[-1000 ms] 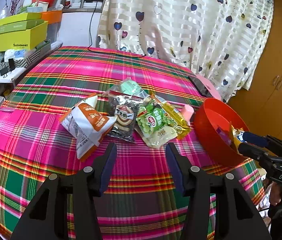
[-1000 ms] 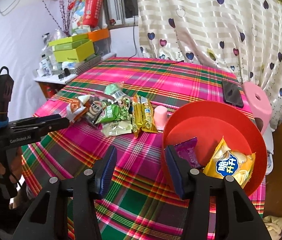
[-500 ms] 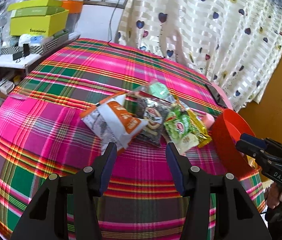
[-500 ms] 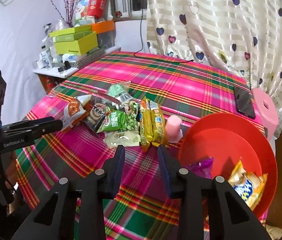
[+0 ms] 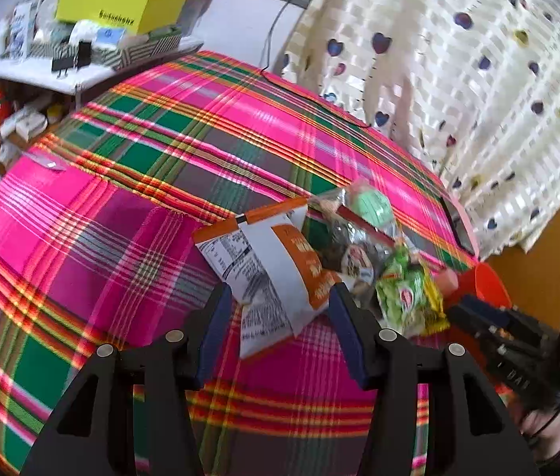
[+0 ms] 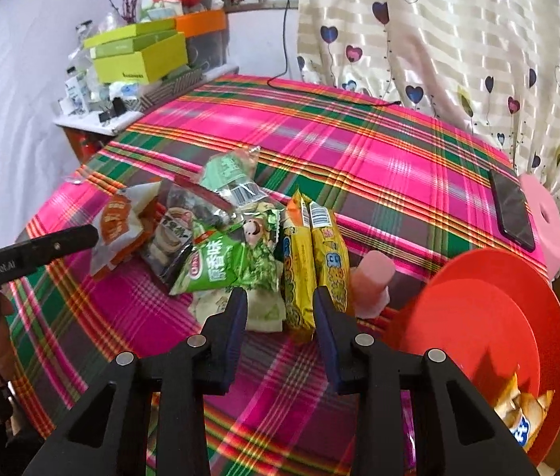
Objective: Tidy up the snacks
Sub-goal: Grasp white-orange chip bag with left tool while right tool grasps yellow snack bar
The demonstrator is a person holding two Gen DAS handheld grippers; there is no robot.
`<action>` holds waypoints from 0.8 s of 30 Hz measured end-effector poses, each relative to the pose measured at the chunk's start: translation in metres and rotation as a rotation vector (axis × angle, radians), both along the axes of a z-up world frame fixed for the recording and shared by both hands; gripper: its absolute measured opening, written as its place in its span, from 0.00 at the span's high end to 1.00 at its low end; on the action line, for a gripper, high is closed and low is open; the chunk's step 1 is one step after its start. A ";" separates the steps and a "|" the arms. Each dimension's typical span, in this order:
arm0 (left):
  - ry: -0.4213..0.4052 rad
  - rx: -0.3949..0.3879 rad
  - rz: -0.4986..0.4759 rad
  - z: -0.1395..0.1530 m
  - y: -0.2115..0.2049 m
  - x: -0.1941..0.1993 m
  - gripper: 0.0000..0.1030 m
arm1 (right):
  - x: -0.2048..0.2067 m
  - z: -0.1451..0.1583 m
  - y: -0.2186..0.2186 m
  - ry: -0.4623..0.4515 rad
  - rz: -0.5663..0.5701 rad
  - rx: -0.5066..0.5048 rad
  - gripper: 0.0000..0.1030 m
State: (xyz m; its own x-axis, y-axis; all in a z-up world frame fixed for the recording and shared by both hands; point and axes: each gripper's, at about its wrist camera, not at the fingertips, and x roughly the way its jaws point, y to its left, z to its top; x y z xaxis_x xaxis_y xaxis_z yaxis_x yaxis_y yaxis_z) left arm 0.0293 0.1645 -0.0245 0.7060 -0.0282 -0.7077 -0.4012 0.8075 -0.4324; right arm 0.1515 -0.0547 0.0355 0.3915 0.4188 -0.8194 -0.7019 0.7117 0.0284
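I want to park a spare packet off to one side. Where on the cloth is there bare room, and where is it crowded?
Bare plaid tablecloth runs from the snack pile back to the curtain, up to the phone. Another patch lies at the near edge below the orange-white packet. It is crowded from the pile across to the red bowl.

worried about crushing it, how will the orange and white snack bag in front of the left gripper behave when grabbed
The orange and white snack bag looks puffed and crinkled, so probably light and floppy, yielding under the pads. Its glossy film may slip. It overlaps the dark packet, which could shift too.
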 end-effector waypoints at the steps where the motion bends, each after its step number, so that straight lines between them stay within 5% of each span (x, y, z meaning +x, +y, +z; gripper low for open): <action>1: -0.004 -0.021 0.010 -0.001 0.002 0.003 0.44 | 0.002 -0.001 0.002 0.002 -0.001 -0.004 0.69; 10: 0.003 -0.071 0.071 -0.011 0.006 0.023 0.43 | 0.021 -0.017 0.014 0.033 -0.017 -0.048 0.69; 24: 0.049 -0.003 0.024 -0.018 0.008 0.034 0.39 | 0.034 -0.029 0.029 0.069 -0.007 -0.063 0.72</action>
State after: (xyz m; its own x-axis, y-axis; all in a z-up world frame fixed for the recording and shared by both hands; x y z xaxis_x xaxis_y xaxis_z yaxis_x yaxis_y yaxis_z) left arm 0.0629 0.1729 -0.0421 0.6709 -0.0136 -0.7414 -0.4414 0.7961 -0.4140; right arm 0.1856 -0.0257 0.0067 0.3361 0.3626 -0.8692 -0.6948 0.7185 0.0311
